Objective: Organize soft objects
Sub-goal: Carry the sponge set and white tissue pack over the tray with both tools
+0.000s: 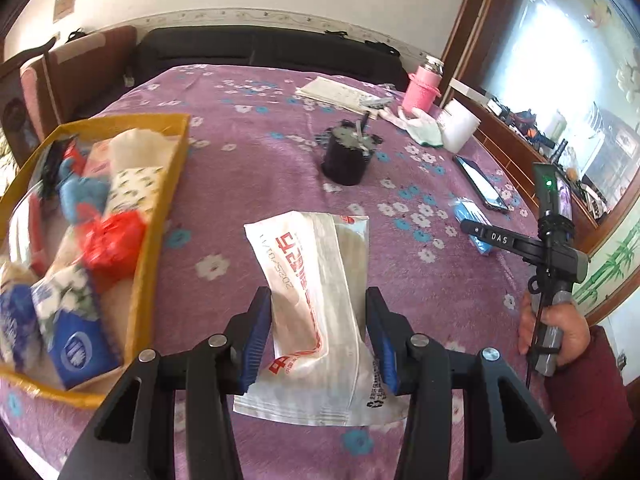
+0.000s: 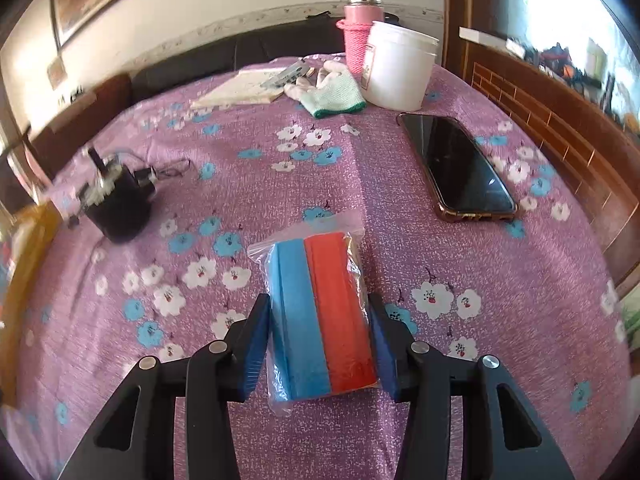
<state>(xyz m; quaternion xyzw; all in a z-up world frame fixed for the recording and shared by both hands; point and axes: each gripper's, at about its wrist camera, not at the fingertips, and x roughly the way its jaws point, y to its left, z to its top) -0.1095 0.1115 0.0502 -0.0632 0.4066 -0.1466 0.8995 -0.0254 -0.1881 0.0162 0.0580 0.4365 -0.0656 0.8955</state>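
The left gripper [image 1: 319, 340] has its blue fingers [image 1: 258, 344] pinching a white packet [image 1: 316, 304] with red letters on it. The packet hangs between them over the purple flowered counter [image 1: 248, 184], just right of the yellow box [image 1: 160, 240]. That box is already packed with soft things, like a red bag [image 1: 114, 240] and a blue pack [image 1: 76, 352]. The right gripper [image 2: 319, 340] pinches a clear bag [image 2: 320, 312] with blue and red cloths inside, low on the counter and maybe touching it. This bag is well apart from the box, near a phone [image 2: 456, 168]. The white packet looks slick and floppy, so it could slide out of the fingers on the way to the box. The box looks nearly full, so a new thing may sit on top and roll out, or push other things over the rim. The right bag is puffy plastic, so the fingers may only squeeze air and lose it. A black pot [image 1: 348, 156] stands on the counter between the bag and the box, and a low swing could knock it over.
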